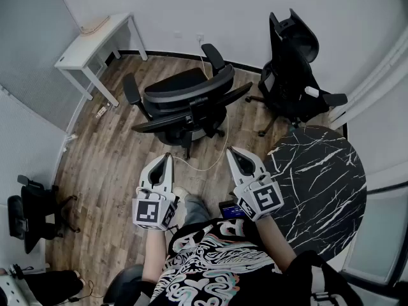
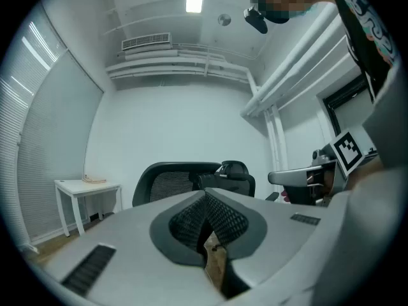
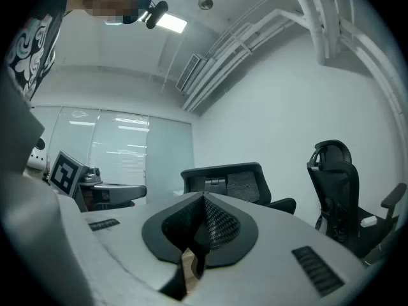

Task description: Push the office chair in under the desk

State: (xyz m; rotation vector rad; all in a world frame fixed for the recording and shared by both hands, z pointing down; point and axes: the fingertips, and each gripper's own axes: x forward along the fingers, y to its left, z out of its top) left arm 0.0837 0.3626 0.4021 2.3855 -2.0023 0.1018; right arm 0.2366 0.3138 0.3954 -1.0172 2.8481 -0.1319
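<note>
A black mesh-back office chair (image 1: 185,101) stands on the wood floor in the middle of the room, its back towards me. The white desk (image 1: 95,40) stands against the wall at the far left, apart from the chair. My left gripper (image 1: 167,158) and right gripper (image 1: 231,152) are held level side by side, short of the chair's back and not touching it. Both are shut with nothing between the jaws. In the left gripper view the chair (image 2: 172,180) and desk (image 2: 86,187) show beyond my left gripper (image 2: 205,193). In the right gripper view the chair (image 3: 233,183) shows past my right gripper (image 3: 204,199).
A second black chair (image 1: 293,69) stands at the far right, beside a round black marble table (image 1: 319,183). Another chair (image 1: 32,212) sits at the lower left. A white cable (image 1: 210,164) runs across the floor under the central chair. A power strip (image 1: 101,111) lies near the desk legs.
</note>
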